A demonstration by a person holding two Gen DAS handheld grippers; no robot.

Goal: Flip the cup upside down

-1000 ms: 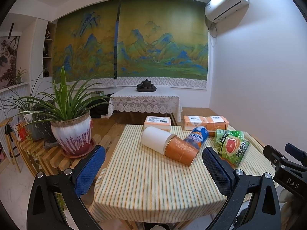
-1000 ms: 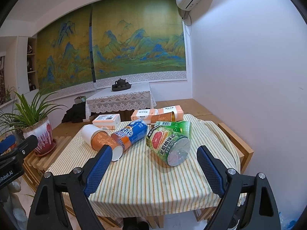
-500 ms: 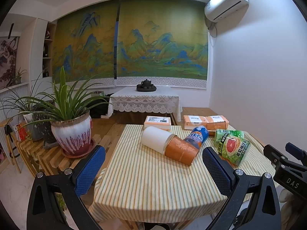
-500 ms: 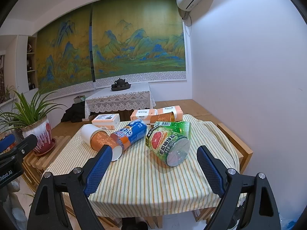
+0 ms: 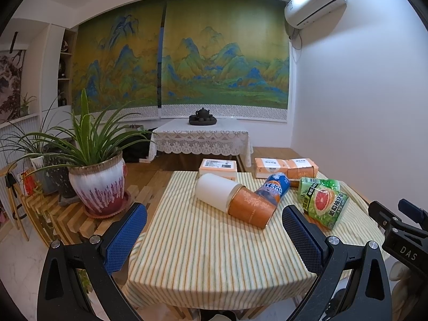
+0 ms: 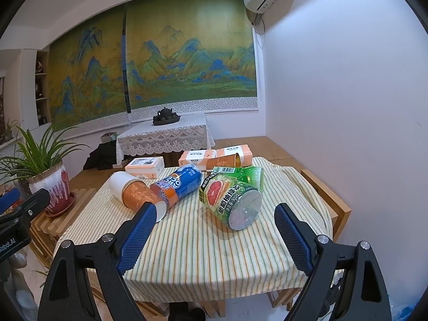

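An orange and white cup [image 5: 236, 200] lies on its side on the striped tablecloth [image 5: 208, 254], white end toward the far left. In the right wrist view the same cup [image 6: 133, 192] has its near end partly behind my finger. A blue Oreo cup [image 6: 179, 184] leans against it, and a green grapefruit cup [image 6: 230, 198] lies to the right. My left gripper [image 5: 214, 231] stands open, short of the cup. My right gripper [image 6: 216, 222] is open too, in front of the green cup, nothing held.
A second orange cup [image 6: 227, 160] and tissue packs [image 5: 218, 165] lie at the table's far edge. A potted plant [image 5: 97, 187] stands on a slatted bench left of the table. A white wall is close on the right. A wooden chair frame [image 6: 326, 195] sticks out under the cloth.
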